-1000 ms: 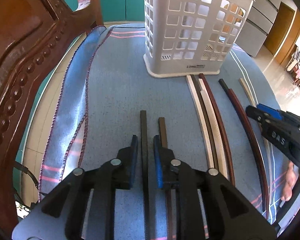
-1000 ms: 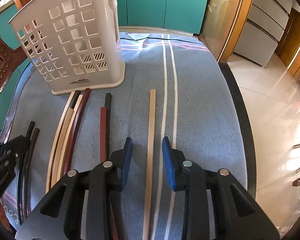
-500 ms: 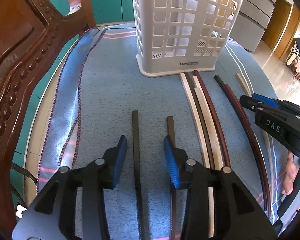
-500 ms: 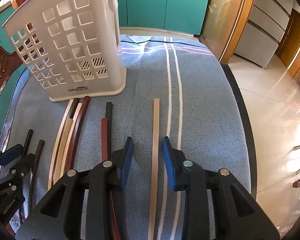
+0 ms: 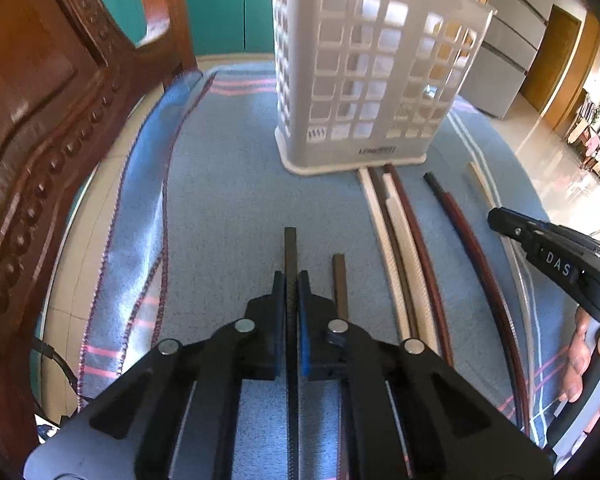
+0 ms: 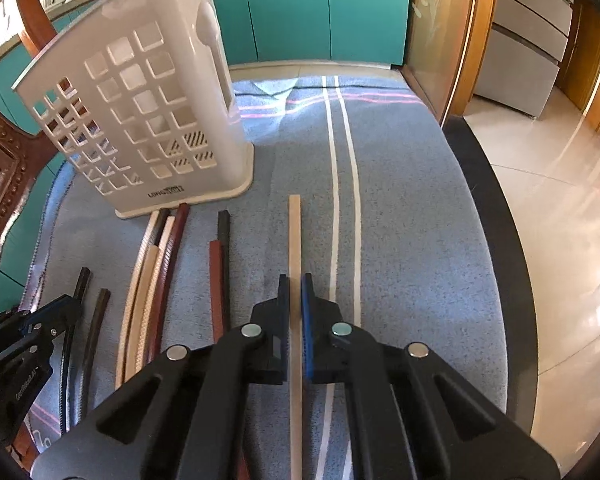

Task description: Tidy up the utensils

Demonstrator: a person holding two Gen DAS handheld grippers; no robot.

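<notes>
Chopsticks lie in a loose row on the blue cloth (image 5: 228, 200) over the table, in front of the white basket (image 5: 372, 80), which stands upright at the far side. Seen from the left wrist, the left claw (image 5: 291, 280) is clamped on a black stick (image 5: 290, 240) whose tip pokes out past the pads; a brown stick (image 5: 339, 276) lies just beside it on the right, and the right claw (image 5: 500, 220) comes in at the right edge, a hand (image 5: 588, 344) behind it. Seen from the right wrist, the right claw (image 6: 295, 284) is clamped on a pale stick (image 6: 294, 232) that runs toward the basket (image 6: 140, 120), with the left claw (image 6: 66, 306) low at the left.
</notes>
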